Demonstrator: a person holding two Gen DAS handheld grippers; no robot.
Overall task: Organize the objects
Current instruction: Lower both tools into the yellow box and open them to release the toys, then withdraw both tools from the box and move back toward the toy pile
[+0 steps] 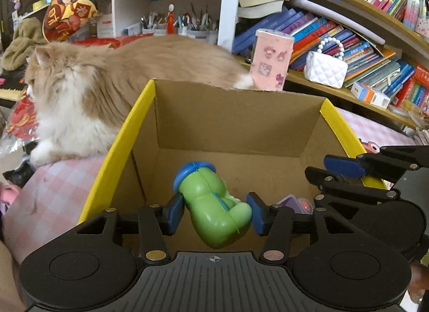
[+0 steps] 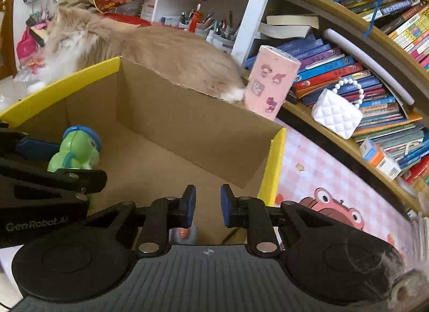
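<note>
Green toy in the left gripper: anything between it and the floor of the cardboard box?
Nothing visible. The green toy sits between the left gripper pads, already inside the cardboard box, over bare floor. A small purple item lies off to the right; the right gripper holds nothing.

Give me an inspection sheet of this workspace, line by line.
Surface: pink checked mat, with the box standing on it.
Job's things: green toy inside the open cardboard box; small purple item lies inside the box.
Clutter: pink stickered case behind the box; white quilted purse on a shelf.
Grippers: left gripper fingers clamp the green toy; right gripper shut to a narrow gap, empty, over the box.
Cables: nothing seen.
Surroundings: cat lying beyond the box; crowded bookshelves.
</note>
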